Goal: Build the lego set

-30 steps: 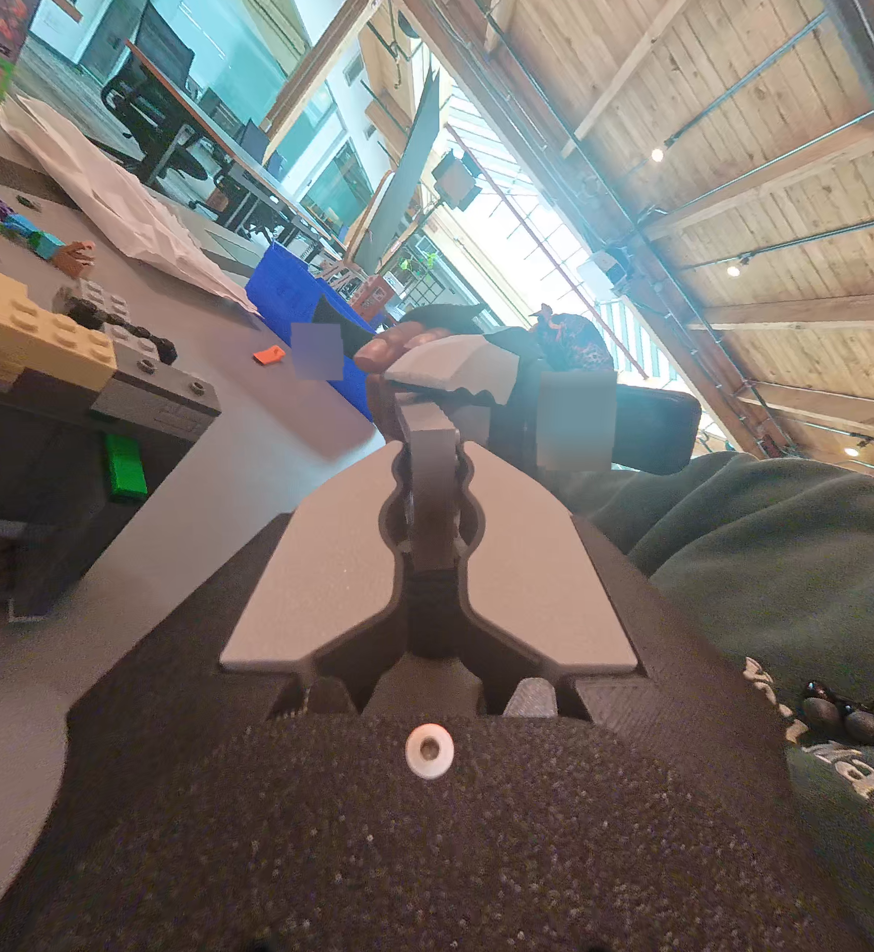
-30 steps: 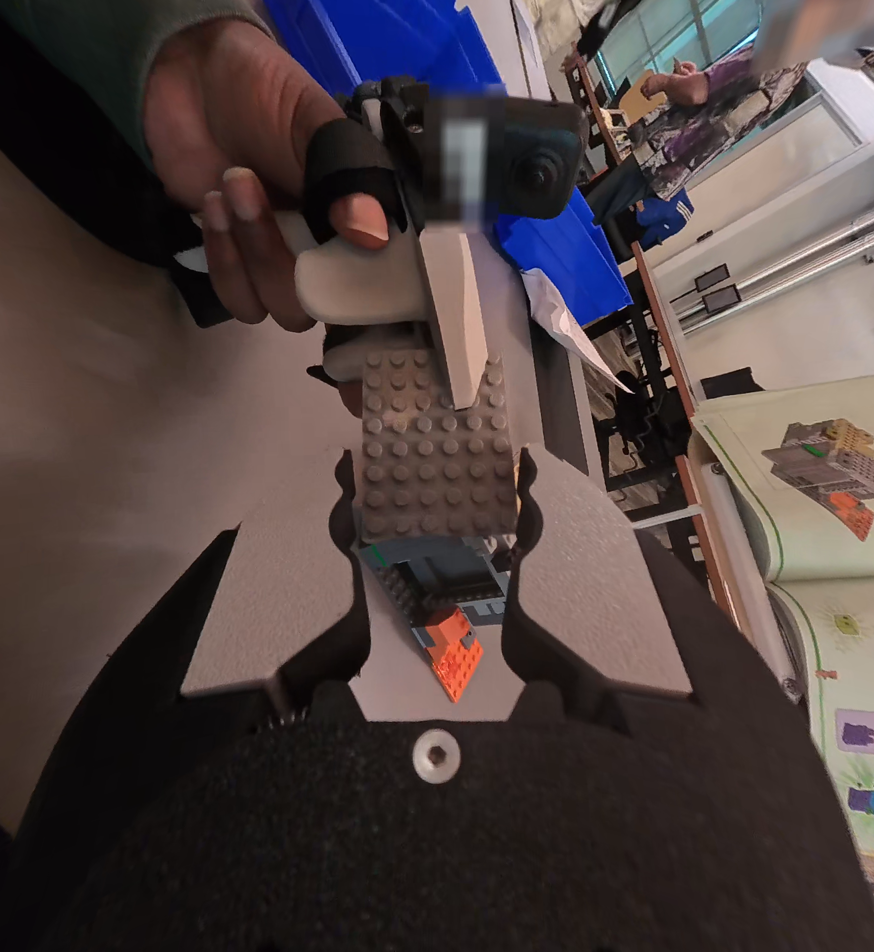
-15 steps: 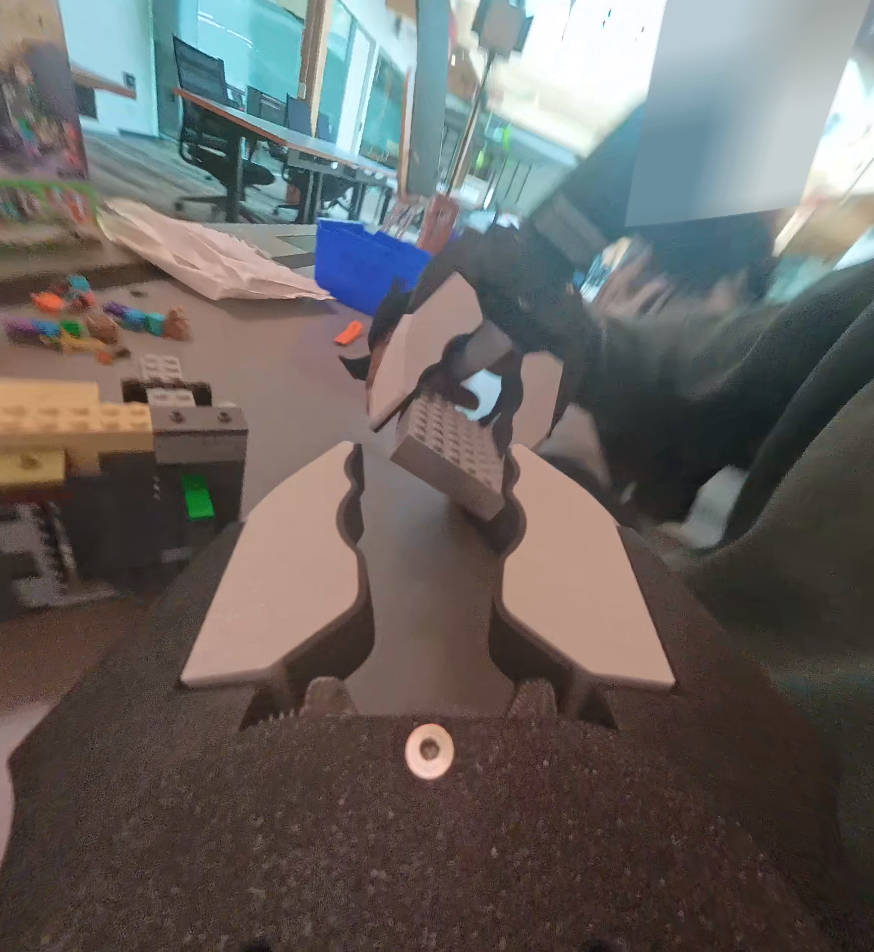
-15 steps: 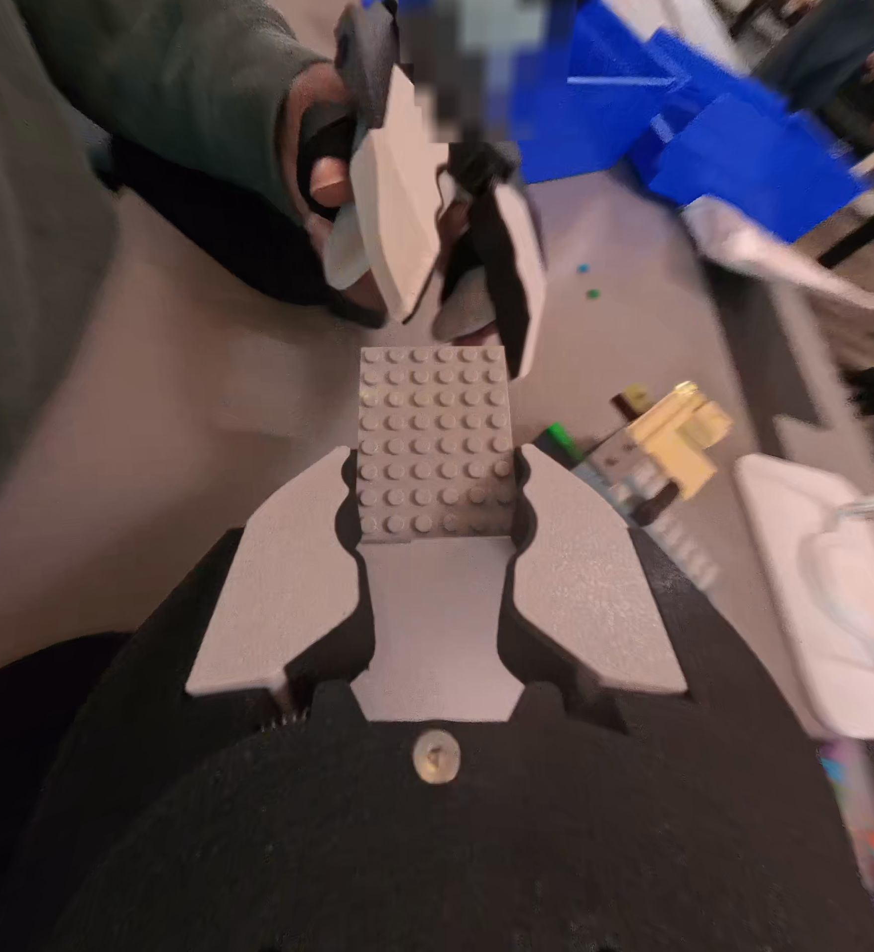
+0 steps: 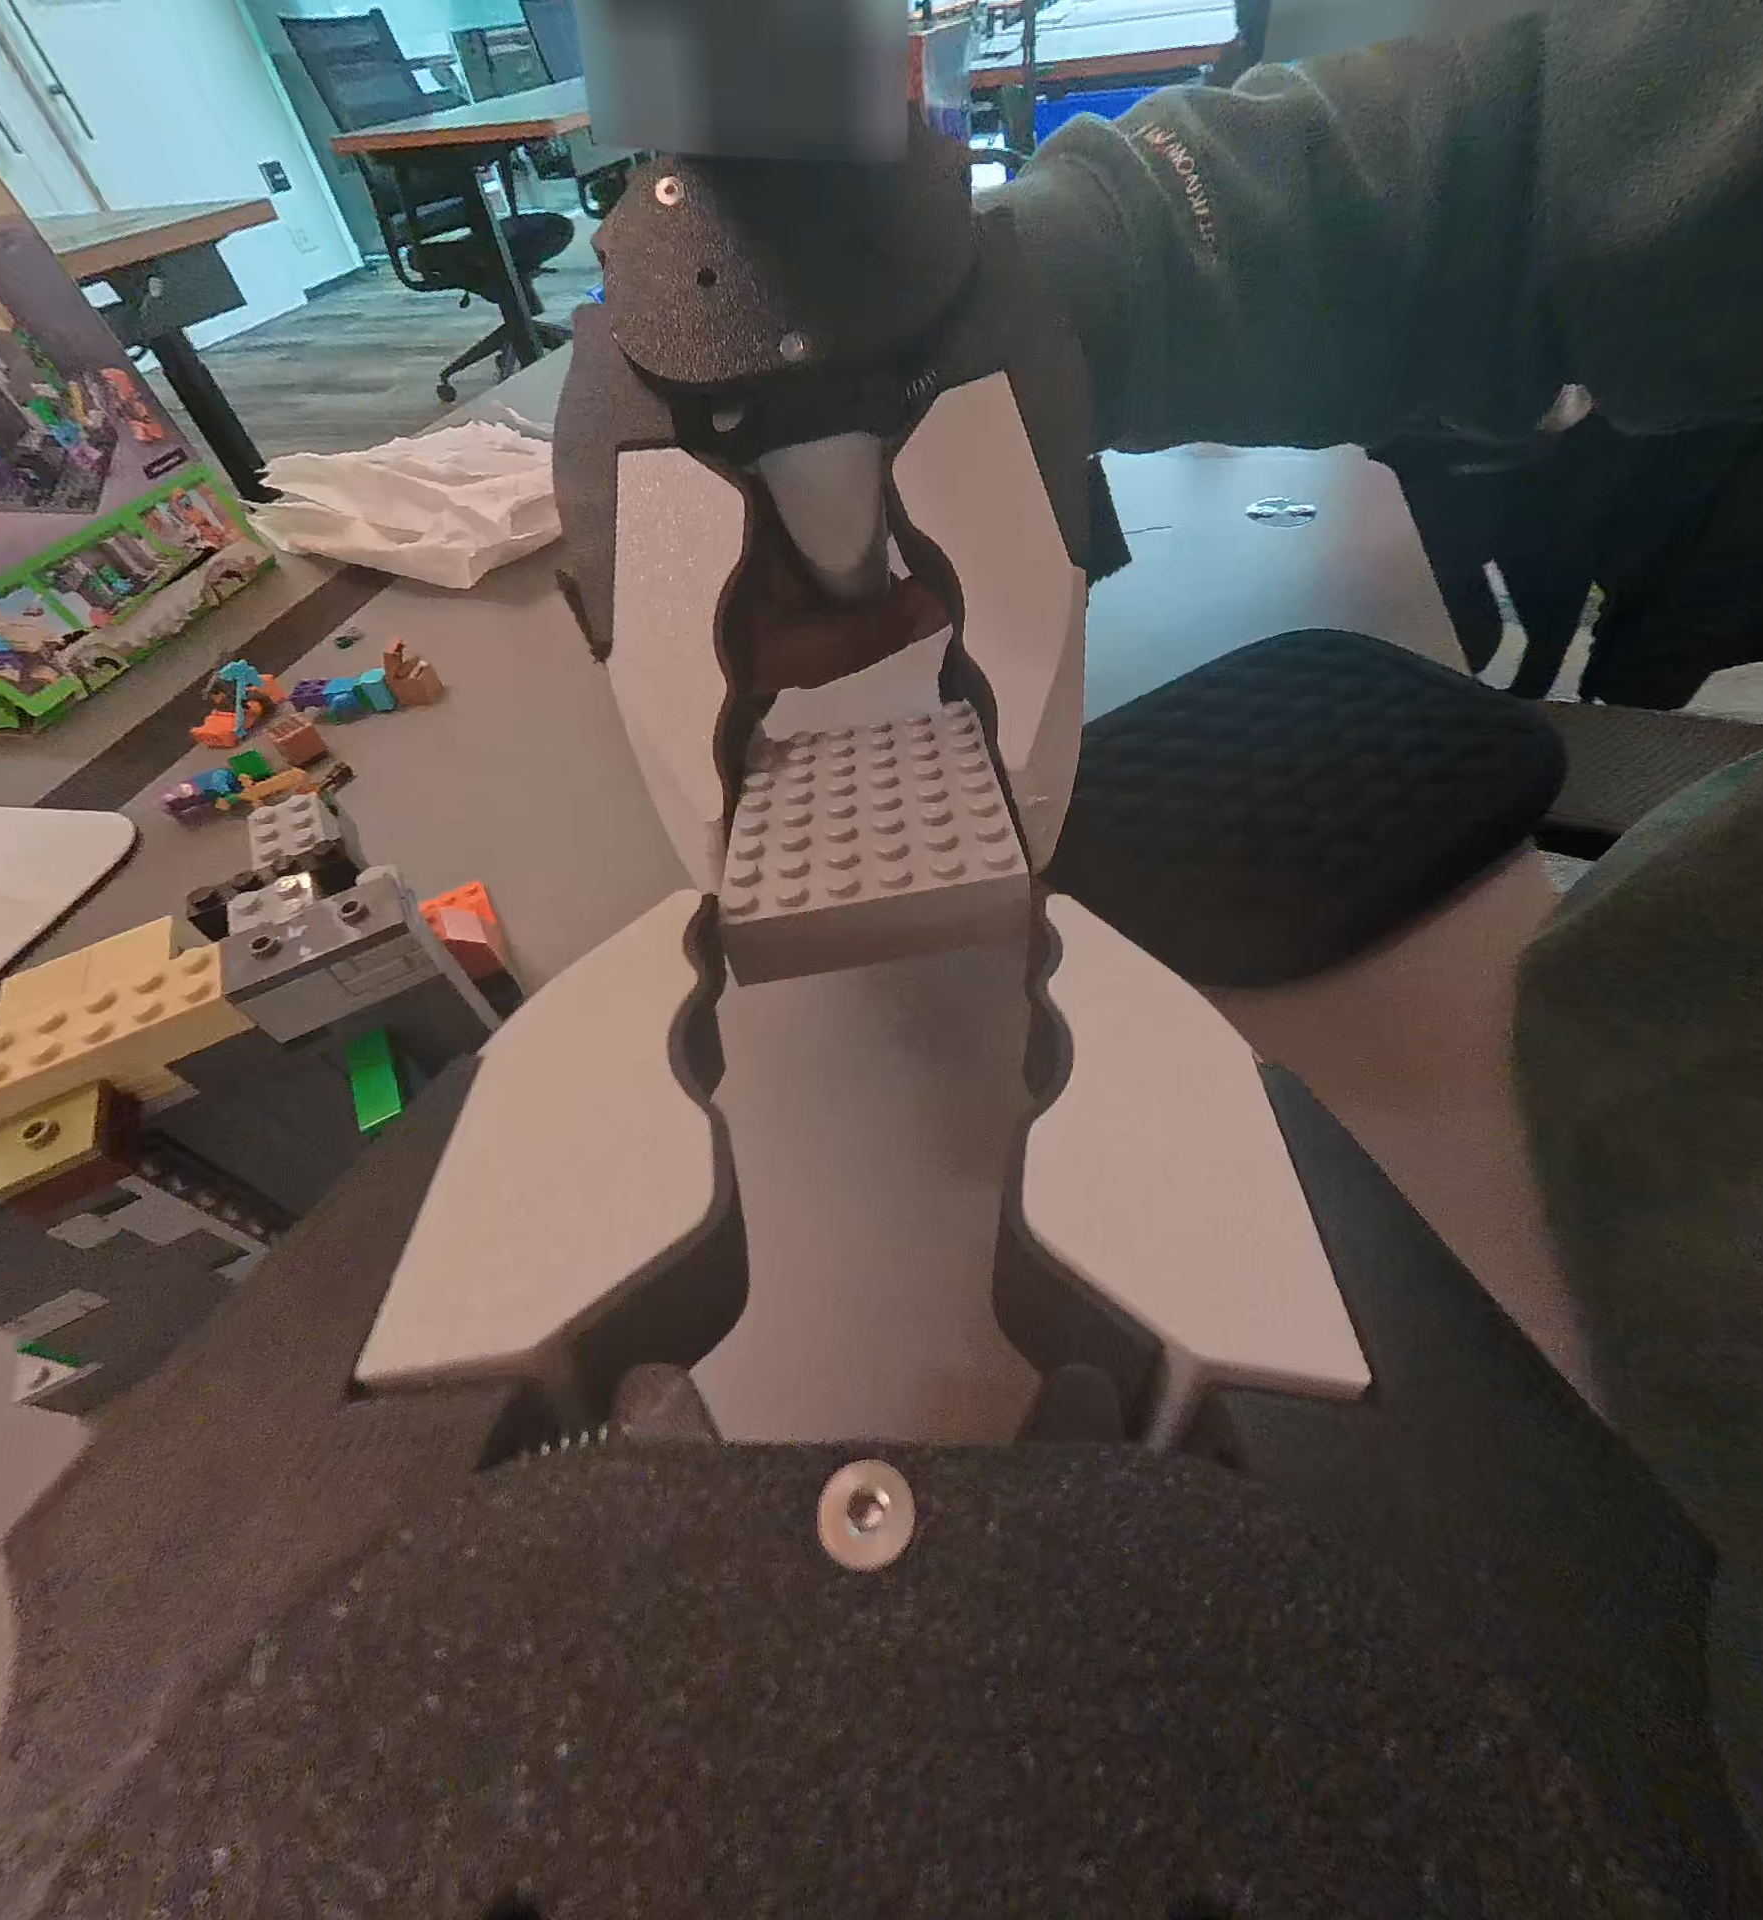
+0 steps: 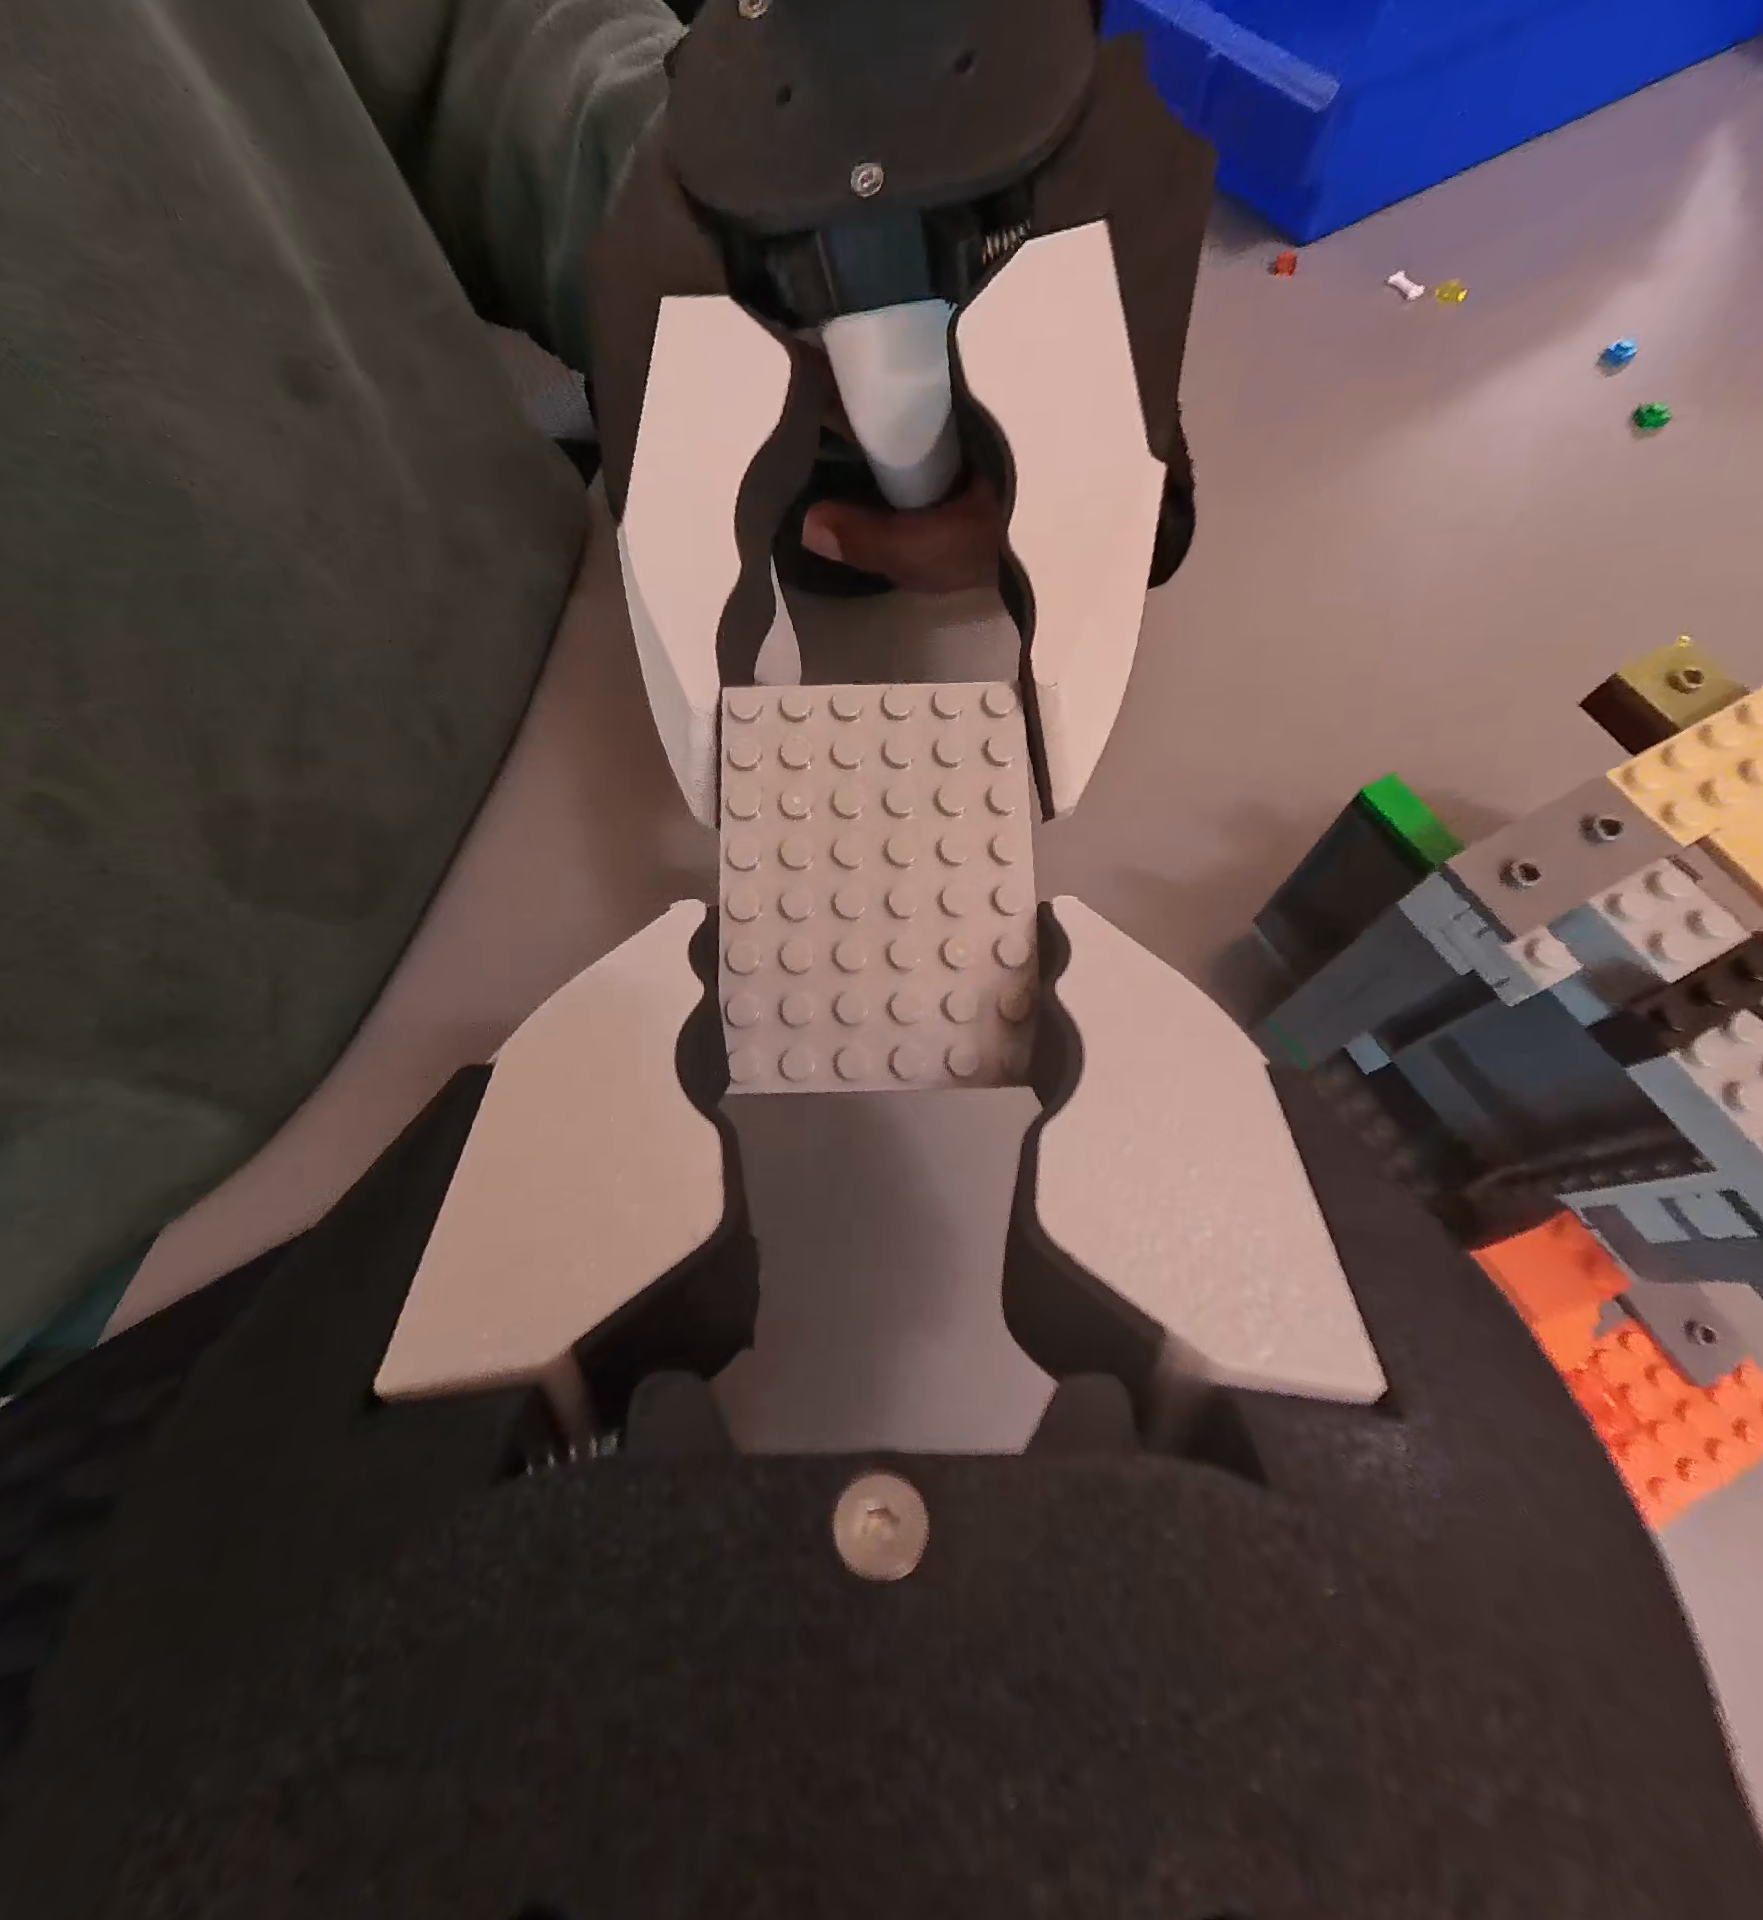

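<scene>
Grey studded plate bridges both claws, clamped at each end.

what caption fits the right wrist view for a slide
Two hand-held grippers meet end to end on one grey studded plate above a table, beside a partly built brick model.

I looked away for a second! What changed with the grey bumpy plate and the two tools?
The left tool let go of the grey studded plate's thin edge, opened wide, swung round to face the right tool, and now grips one end by its sides. The right tool kept the plate between its fingers. The brick model stayed put.
</scene>
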The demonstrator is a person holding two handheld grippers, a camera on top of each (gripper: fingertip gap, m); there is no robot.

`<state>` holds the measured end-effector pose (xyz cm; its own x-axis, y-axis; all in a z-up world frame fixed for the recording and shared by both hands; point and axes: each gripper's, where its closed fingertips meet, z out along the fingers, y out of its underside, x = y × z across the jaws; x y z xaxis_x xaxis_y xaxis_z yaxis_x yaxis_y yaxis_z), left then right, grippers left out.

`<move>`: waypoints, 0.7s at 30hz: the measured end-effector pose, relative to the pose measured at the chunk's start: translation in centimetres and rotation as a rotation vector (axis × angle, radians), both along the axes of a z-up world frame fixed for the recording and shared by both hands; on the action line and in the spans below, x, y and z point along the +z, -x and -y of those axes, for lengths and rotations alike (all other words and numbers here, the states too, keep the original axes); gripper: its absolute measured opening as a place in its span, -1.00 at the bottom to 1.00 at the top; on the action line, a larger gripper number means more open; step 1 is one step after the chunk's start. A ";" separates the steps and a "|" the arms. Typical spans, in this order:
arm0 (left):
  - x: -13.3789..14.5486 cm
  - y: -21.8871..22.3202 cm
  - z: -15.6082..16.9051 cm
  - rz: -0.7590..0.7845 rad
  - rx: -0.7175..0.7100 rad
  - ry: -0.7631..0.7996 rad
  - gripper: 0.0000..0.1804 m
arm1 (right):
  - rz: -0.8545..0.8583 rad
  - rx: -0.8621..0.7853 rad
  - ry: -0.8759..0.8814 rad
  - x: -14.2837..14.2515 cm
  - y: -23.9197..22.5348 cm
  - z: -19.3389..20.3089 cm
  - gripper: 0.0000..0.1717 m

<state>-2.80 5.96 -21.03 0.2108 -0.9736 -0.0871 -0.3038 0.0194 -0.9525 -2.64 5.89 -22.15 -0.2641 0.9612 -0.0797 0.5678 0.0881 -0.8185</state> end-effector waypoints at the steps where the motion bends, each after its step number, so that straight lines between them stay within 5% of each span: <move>1: 0.0 0.0 -0.1 -0.002 0.005 -0.006 -0.38 | 0.001 0.003 -0.007 0.1 0.0 -0.1 -0.34; 13: 0.3 0.1 -1.0 -0.018 0.041 -0.068 -0.39 | 0.169 0.043 -0.239 0.8 -0.2 -1.4 -0.23; 21: 1.0 0.4 -1.0 0.011 0.056 -0.084 -0.38 | 0.175 0.064 -0.280 0.5 0.6 -1.5 -0.38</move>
<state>-3.16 6.94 -20.07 0.2663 -0.9496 -0.1657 -0.2960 0.0831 -0.9516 -3.25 7.44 -21.65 -0.3302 0.9341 0.1354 0.6837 0.3356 -0.6480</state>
